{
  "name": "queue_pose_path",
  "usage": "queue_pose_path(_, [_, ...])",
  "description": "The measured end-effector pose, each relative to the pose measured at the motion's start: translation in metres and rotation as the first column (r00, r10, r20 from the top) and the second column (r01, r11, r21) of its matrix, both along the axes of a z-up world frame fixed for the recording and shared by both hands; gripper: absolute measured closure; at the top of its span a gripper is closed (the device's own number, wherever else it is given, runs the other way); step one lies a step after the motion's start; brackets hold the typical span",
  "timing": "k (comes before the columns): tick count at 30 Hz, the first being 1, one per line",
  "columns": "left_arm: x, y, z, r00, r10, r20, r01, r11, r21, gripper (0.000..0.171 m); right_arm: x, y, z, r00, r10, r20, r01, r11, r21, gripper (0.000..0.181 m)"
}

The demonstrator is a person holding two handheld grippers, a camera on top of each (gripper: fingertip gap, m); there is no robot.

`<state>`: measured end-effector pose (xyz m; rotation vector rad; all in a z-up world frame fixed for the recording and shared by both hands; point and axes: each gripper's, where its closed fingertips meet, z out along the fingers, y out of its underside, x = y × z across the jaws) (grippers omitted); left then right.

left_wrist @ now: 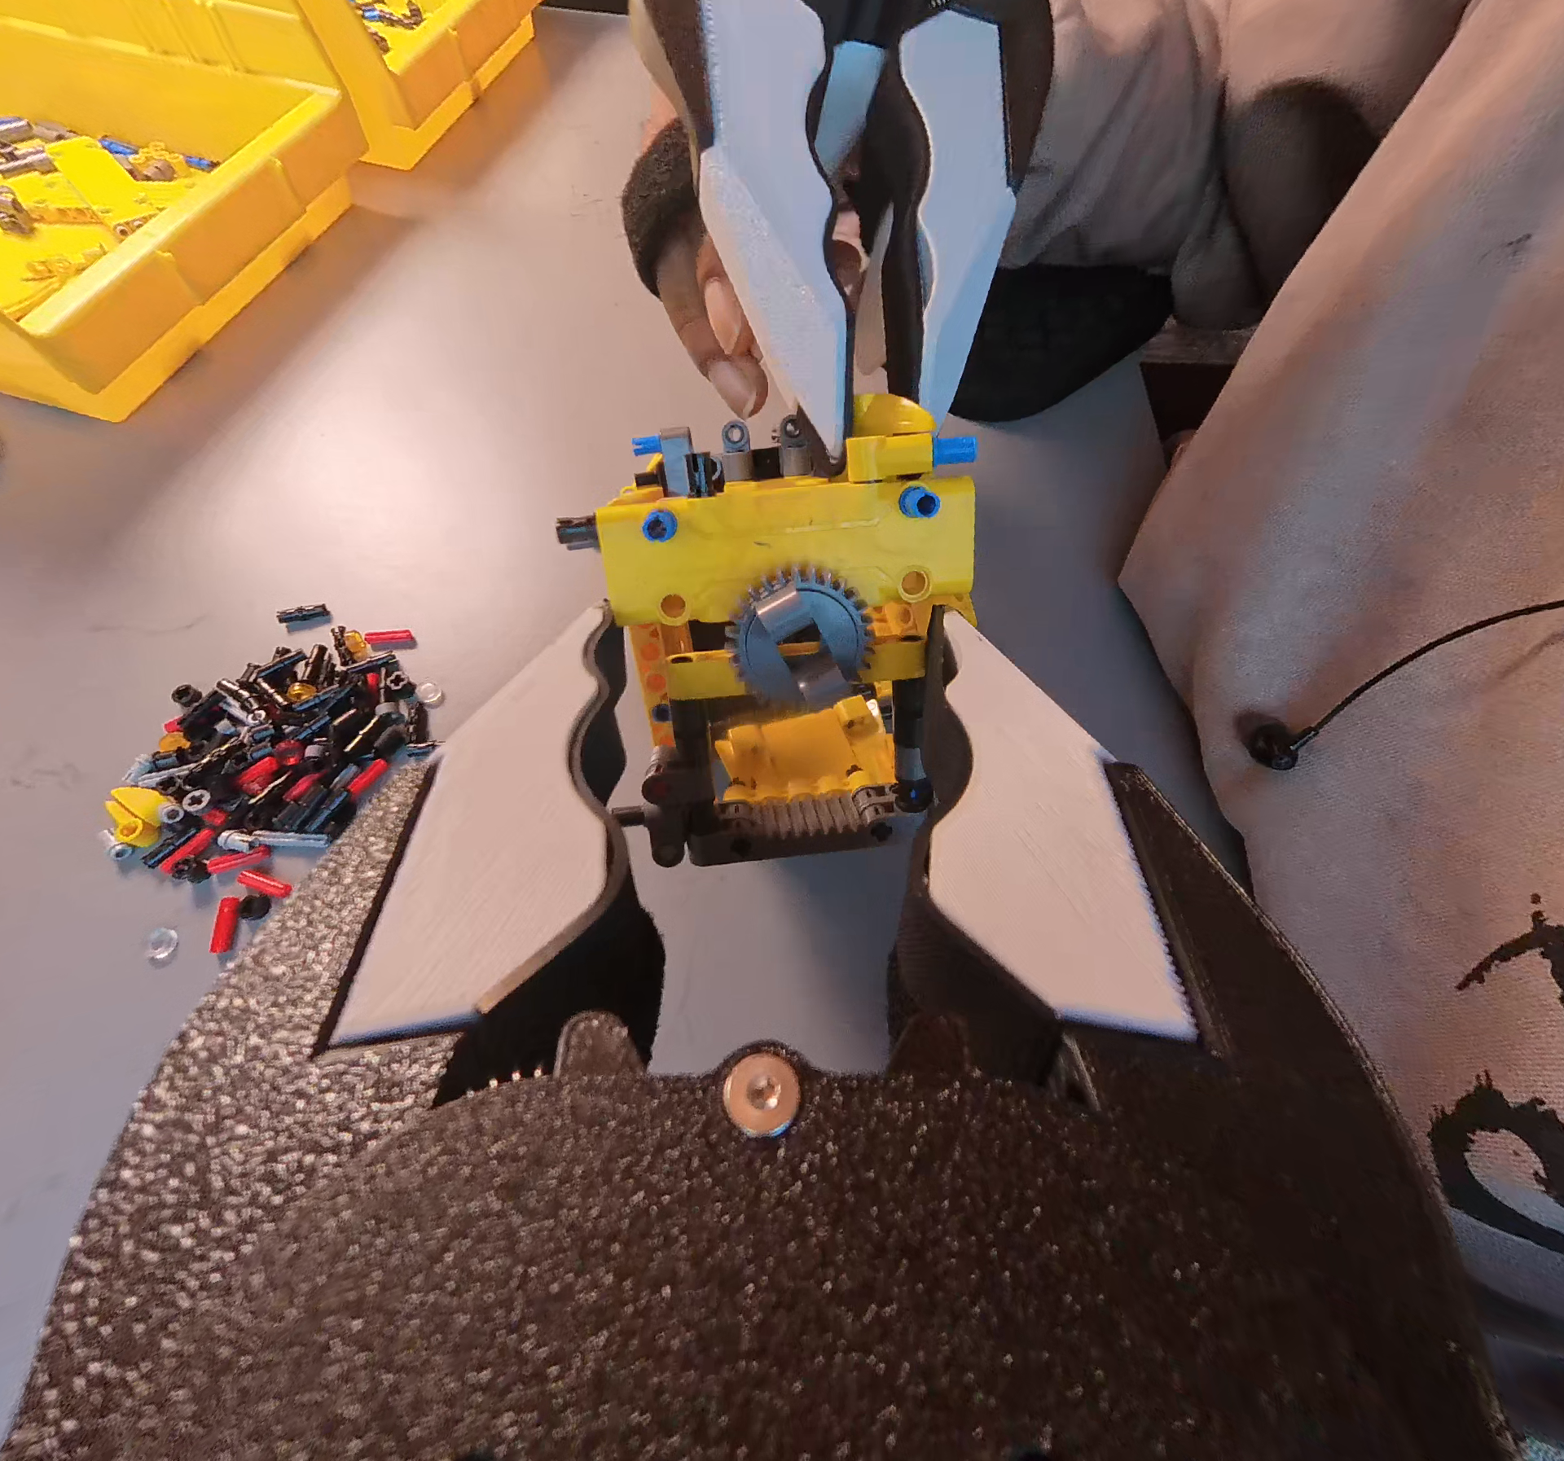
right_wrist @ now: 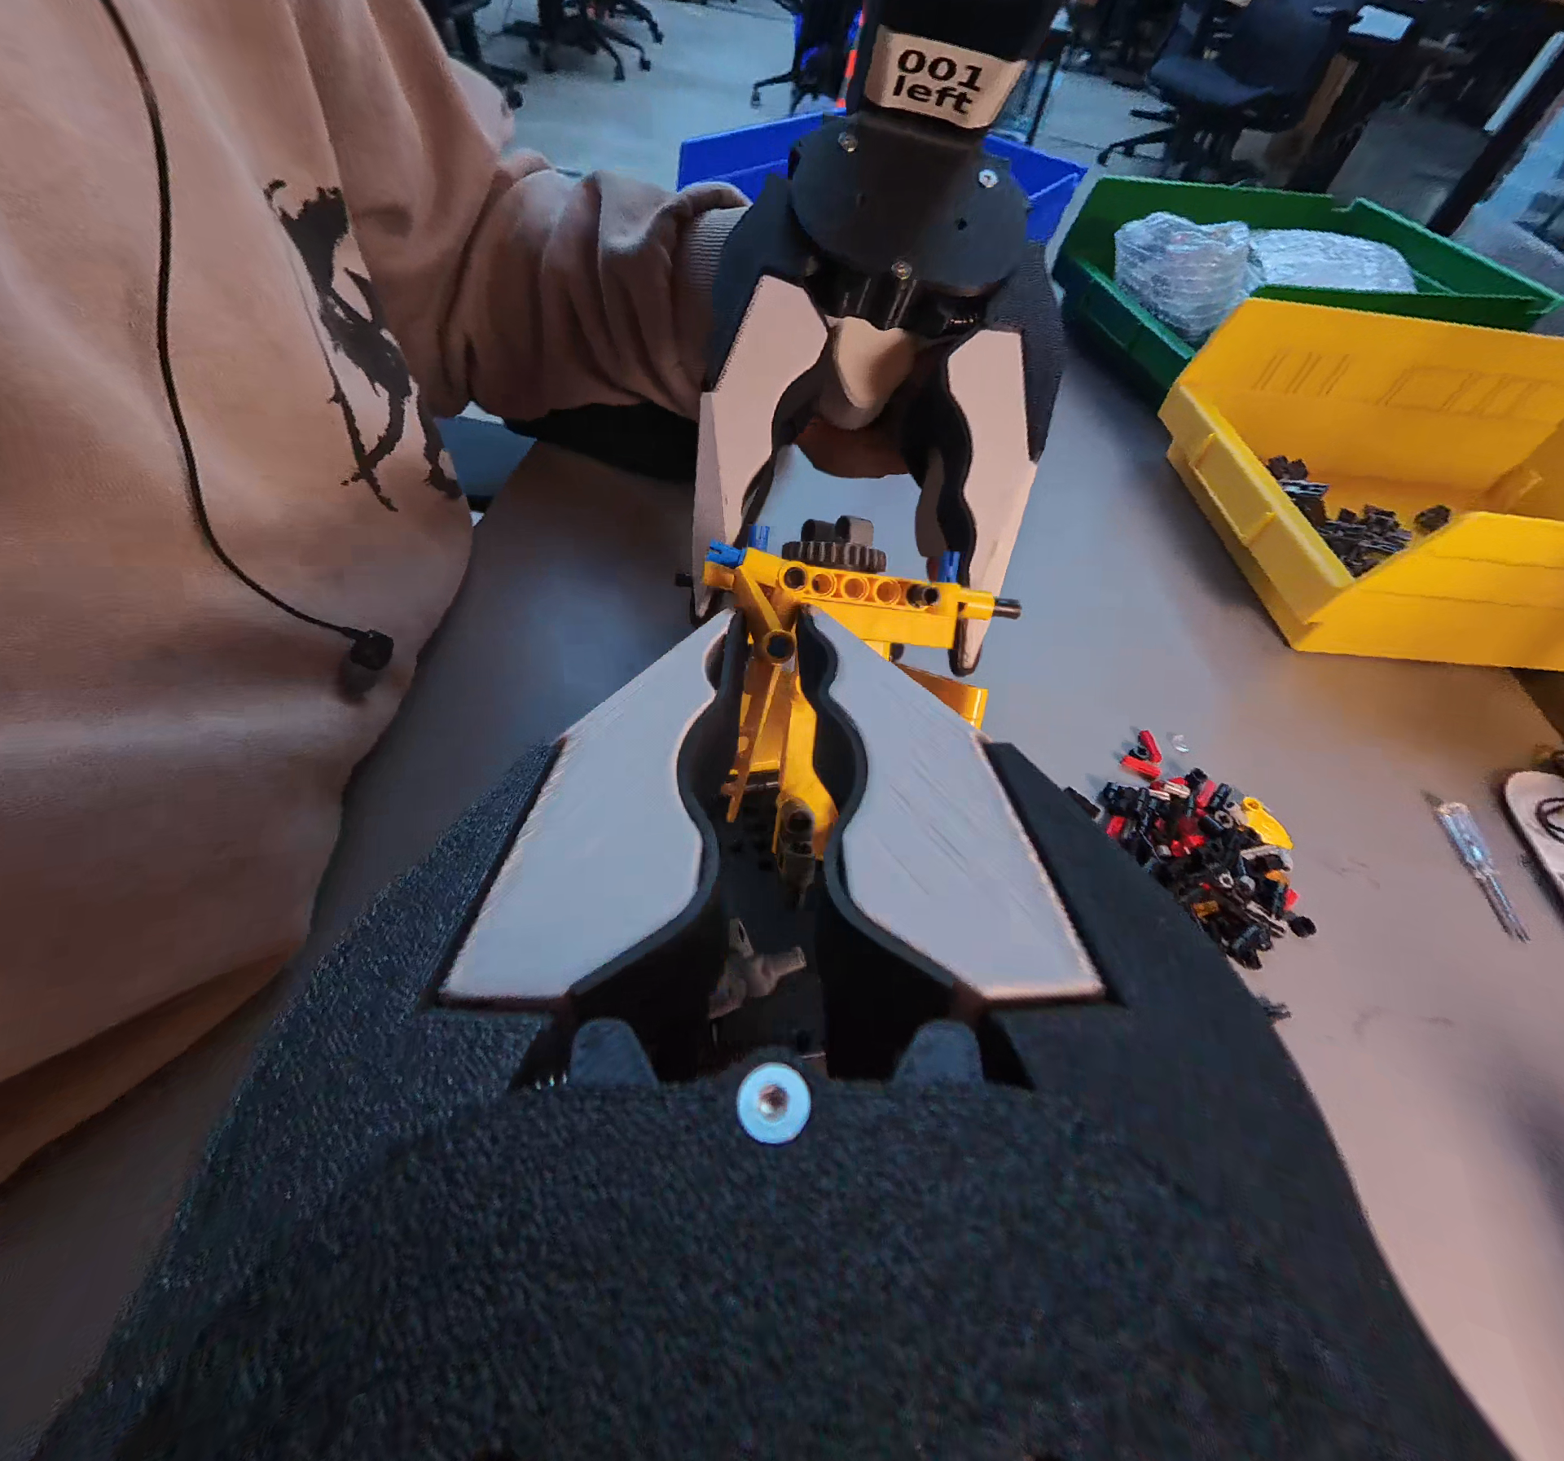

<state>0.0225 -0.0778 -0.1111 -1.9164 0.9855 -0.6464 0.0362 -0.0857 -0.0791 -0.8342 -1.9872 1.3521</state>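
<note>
Standing upright on the grey table [left_wrist: 423, 422], a yellow brick-built gear assembly [left_wrist: 787, 566] is the reference point for all that follows. It is a rigid plastic construction of beams, pins and a grey toothed wheel [left_wrist: 800, 642] on its near face.

Left gripper [left_wrist: 774, 625]: its two pale fingers bracket the assembly's lower flanks, one on each side, closed against it or very nearly so; contact looks firm on the right flank, less certain on the left.

Right gripper [right_wrist: 766, 625]: it comes down onto the top of the assembly, fingers drawn almost together, pinching a thin yellow strut [right_wrist: 766, 684] of the build. Whether the pads bear fully on the strut cannot be told.

Handling judgement: the assembly appears light, stiff and smooth-surfaced, so it may slip under a light squeeze. Its joints are press-fit; protruding blue pins [left_wrist: 955, 450] and thin struts could pop off under side load. The broad yellow side panels offer the soundest hold.

To the left of the assembly lies a heap of small black and red connector pieces [left_wrist: 271, 752]. Beyond that heap stand yellow parts bins [left_wrist: 254, 109]. In the right wrist view a green bin [right_wrist: 1303, 236] sits further back. A person's tan sleeve [left_wrist: 1142, 109] is behind the assembly.
</note>
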Motion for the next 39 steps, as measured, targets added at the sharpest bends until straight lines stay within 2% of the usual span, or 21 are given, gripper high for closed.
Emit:
queue_pose_path(4, [0.001,-0.004,-0.001,1.000,-0.020,0.011,0.020,1.000,-0.008,0.101,-0.002,-0.005,0.002,0.995,0.094,0.018,-0.095,0.995,0.011,0.176])
queue_pose_path(8, [-0.002,-0.004,0.001,0.999,-0.015,0.044,0.015,1.000,-0.017,0.101,-0.005,-0.001,0.005,0.995,0.093,-0.030,-0.096,0.988,-0.120,0.176])
queue_pose_path(15, [-0.003,-0.001,0.002,0.995,-0.014,0.095,0.016,1.000,-0.023,0.102,-0.006,0.003,0.007,0.996,0.058,-0.065,-0.069,0.981,-0.179,0.176])
queue_pose_path(16, [-0.008,-0.001,-0.001,0.998,-0.010,0.069,0.011,1.000,-0.015,0.102,-0.004,0.005,0.012,0.995,0.055,-0.088,-0.073,0.975,-0.208,0.175])
queue_pose_path(17, [-0.017,-0.001,-0.003,0.999,0.012,0.051,-0.011,1.000,-0.018,0.103,0.004,0.015,0.037,0.986,0.042,-0.159,-0.093,0.939,-0.331,0.177])
queue_pose_path(18, [-0.027,-0.002,-0.006,0.999,0.031,0.039,-0.030,0.999,-0.024,0.103,0.011,0.032,0.051,0.980,-0.010,-0.201,-0.060,0.939,-0.338,0.177])
queue_pose_path(19, [-0.034,-0.001,-0.010,0.998,0.048,0.033,-0.047,0.999,-0.026,0.103,0.013,0.041,0.046,0.980,-0.048,-0.192,0.001,0.971,-0.238,0.177])
queue_pose_path(20, [-0.036,0.000,-0.012,0.998,0.051,0.032,-0.050,0.998,-0.028,0.103,0.015,0.040,0.045,0.980,-0.053,-0.193,0.007,0.974,-0.228,0.177])
queue_pose_path(23, [-0.026,0.001,-0.008,0.999,0.016,0.044,-0.015,1.000,-0.021,0.103,0.010,0.041,0.036,0.984,-0.073,-0.162,0.024,0.958,-0.287,0.176])
queue_pose_path(26, [-0.024,-0.001,-0.007,0.999,0.013,0.050,-0.012,1.000,-0.018,0.103,0.010,0.071,0.041,0.978,-0.152,-0.146,0.098,0.941,-0.323,0.175])
queue_pose_path(29, [-0.025,-0.004,-0.005,0.998,0.005,0.066,-0.004,1.000,-0.010,0.102,0.010,0.105,0.016,0.962,-0.269,-0.040,0.257,0.948,-0.186,0.175])
queue_pose_path(32, [-0.024,-0.005,0.002,0.994,-0.004,0.111,0.004,1.000,0.001,0.102,0.025,0.141,-0.046,0.898,-0.397,0.190,0.387,0.918,0.087,0.174])
queue_pose_path(34, [-0.024,-0.005,0.004,0.991,-0.004,0.133,0.005,1.000,-0.005,0.102,0.038,0.151,-0.086,0.838,-0.438,0.325,0.387,0.898,0.210,0.175])
queue_pose_path(36, [-0.024,-0.004,0.001,0.993,-0.003,0.122,0.004,1.000,-0.007,0.102,0.045,0.155,-0.114,0.791,-0.463,0.400,0.372,0.883,0.287,0.175])
queue_pose_path(37, [-0.025,-0.004,0.000,0.993,-0.004,0.115,0.004,1.000,-0.001,0.102,0.047,0.155,-0.124,0.775,-0.466,0.427,0.356,0.880,0.315,0.175])
queue_pose_path(39, [-0.025,-0.004,0.000,0.993,-0.002,0.116,0.002,1.000,0.004,0.103,0.043,0.153,-0.120,0.786,-0.461,0.412,0.363,0.884,0.296,0.171])
